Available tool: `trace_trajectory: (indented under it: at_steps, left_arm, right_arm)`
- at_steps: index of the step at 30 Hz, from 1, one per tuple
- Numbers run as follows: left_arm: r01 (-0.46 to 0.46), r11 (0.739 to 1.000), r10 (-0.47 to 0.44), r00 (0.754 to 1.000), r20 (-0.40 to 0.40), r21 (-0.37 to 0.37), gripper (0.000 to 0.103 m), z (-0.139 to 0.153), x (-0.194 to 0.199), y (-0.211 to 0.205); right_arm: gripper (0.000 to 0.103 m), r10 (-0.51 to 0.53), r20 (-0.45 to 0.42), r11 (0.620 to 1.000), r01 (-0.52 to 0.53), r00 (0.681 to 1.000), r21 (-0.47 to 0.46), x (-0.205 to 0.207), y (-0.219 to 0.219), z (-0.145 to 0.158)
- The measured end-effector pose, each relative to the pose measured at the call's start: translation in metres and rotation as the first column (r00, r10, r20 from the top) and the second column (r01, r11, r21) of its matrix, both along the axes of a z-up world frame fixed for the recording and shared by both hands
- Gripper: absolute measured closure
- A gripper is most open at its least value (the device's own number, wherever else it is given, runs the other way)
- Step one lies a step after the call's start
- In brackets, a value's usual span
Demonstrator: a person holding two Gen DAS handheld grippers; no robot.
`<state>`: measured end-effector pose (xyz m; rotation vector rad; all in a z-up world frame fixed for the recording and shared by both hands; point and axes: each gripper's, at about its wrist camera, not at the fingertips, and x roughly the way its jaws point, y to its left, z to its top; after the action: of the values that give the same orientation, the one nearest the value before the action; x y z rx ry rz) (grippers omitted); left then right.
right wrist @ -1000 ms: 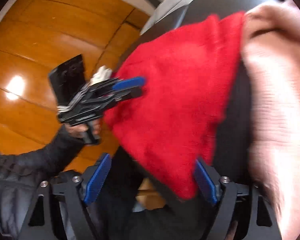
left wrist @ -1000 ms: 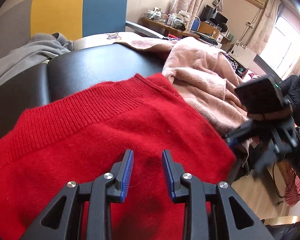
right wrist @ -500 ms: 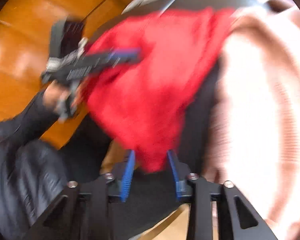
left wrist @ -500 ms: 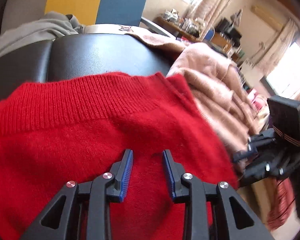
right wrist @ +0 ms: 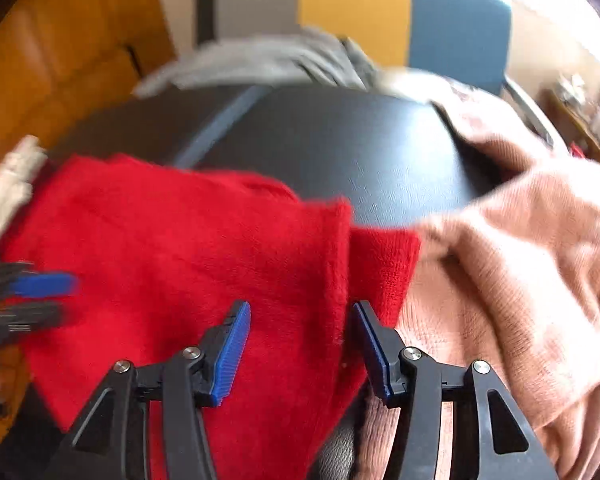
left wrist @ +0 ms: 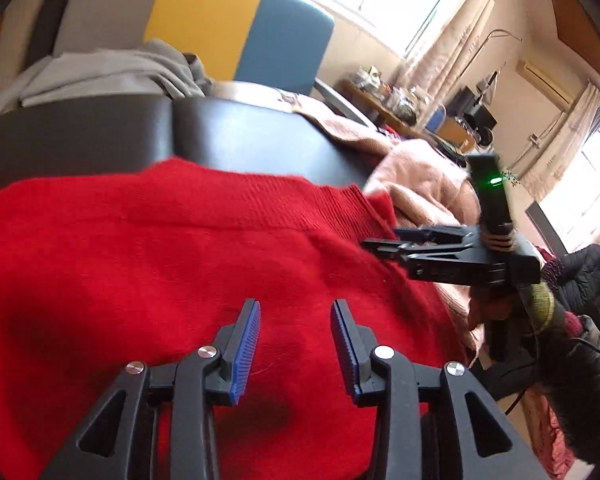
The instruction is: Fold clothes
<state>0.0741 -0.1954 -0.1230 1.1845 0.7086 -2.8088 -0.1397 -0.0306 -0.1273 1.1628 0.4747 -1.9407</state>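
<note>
The black leather seat (left wrist: 240,140) carries the red sweater (left wrist: 180,260), spread flat with one side hanging off the near edge; that overhang could drag the whole garment to the floor if it is tugged outward. The pink sweater (right wrist: 520,260) lies touching the red one, so a fold swept that way may catch it. The right gripper (right wrist: 300,308) has just been closing, yet its fingers stand apart around a raised red fold without visibly pressing, and a lift now would likely slip. The left gripper (left wrist: 295,308) has just been opening; its fingers hover apart over the knit, holding nothing down.
</note>
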Motion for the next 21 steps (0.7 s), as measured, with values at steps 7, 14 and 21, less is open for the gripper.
trace_trajectory:
  at_steps: [7,14,21]
  left_arm:
    - [-0.025,0.999,0.025,1.0,-0.001,-0.032,0.061,-0.013,0.027,0.01]
    - [-0.007,0.999,0.006,0.999,0.043,0.036,0.061,-0.031,0.027,0.015]
    - [-0.188,0.982,0.188,0.981,-0.057,-0.005,0.061,0.005,0.104,-0.026]
  right_arm:
    - [0.097,-0.026,-0.118,0.999,0.02,0.993,-0.05,0.019,0.024,0.045]
    - [0.095,-0.128,-0.07,0.992,0.129,0.989,0.008,0.001,0.043,-0.005]
    - [0.059,-0.224,-0.109,0.972,0.214,0.968,-0.098,0.011,0.053,0.025]
